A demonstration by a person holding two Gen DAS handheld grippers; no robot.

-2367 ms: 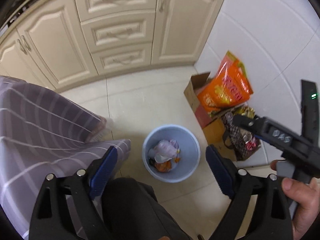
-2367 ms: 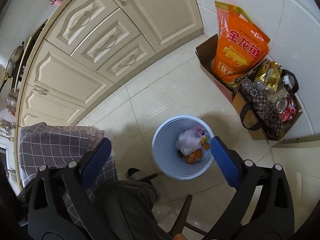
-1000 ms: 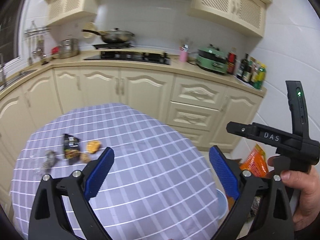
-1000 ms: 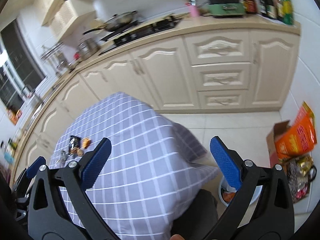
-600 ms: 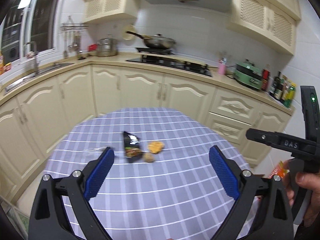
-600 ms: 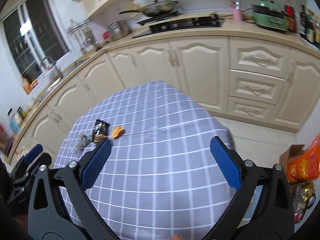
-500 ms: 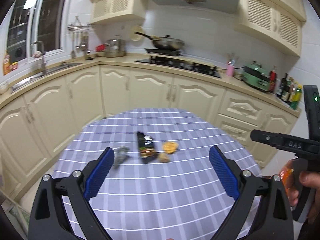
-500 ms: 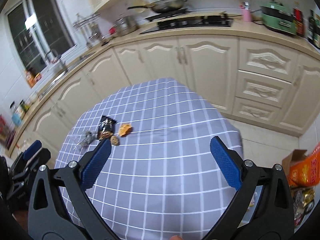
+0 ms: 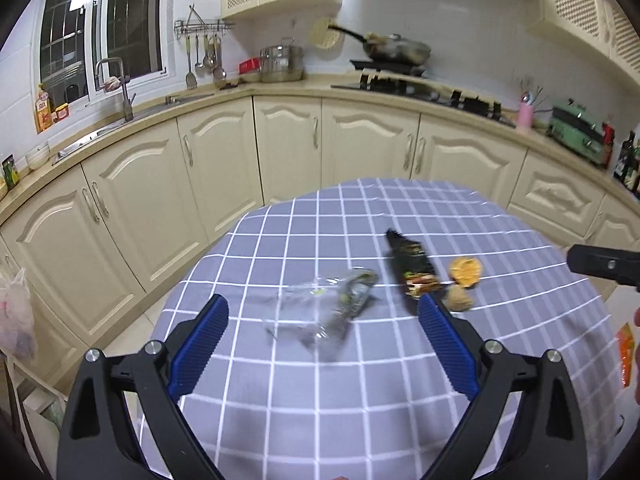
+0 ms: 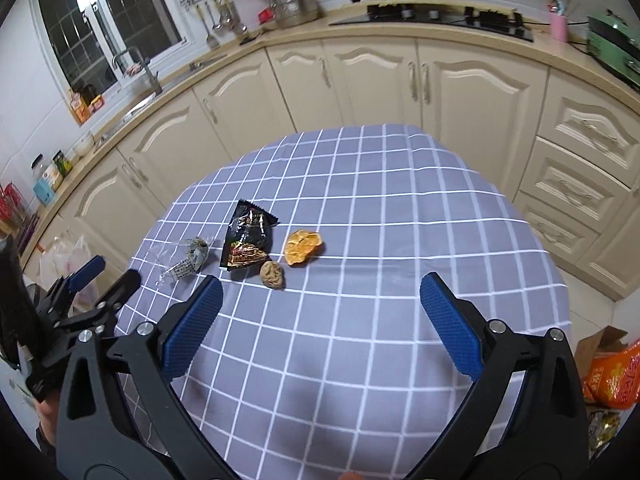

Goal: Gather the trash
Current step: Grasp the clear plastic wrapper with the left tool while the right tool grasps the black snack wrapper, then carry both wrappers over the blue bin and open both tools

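Note:
Trash lies on a round table with a purple checked cloth (image 9: 360,380) (image 10: 400,300): a clear crumpled plastic wrapper (image 9: 332,312) (image 10: 182,258), a black snack packet (image 9: 412,270) (image 10: 248,236), an orange peel piece (image 9: 465,271) (image 10: 303,247) and a brown lump (image 9: 458,298) (image 10: 273,275). My left gripper (image 9: 322,346) is open and empty, hovering just short of the clear wrapper. My right gripper (image 10: 320,324) is open and empty, above the table, with the trash ahead and to its left. The left gripper also shows at the left edge of the right wrist view (image 10: 84,292).
Cream kitchen cabinets (image 9: 288,152) curve behind the table, with a sink (image 9: 116,120), a stove and a pan (image 9: 396,50) on the counter. An orange bag (image 10: 612,376) in a cardboard box stands on the floor at the right. A plastic bag (image 9: 14,320) hangs at the left.
Both grippers swung up from the blue bin on the floor to the table, then drew closer to the trash. Both stay open and empty.

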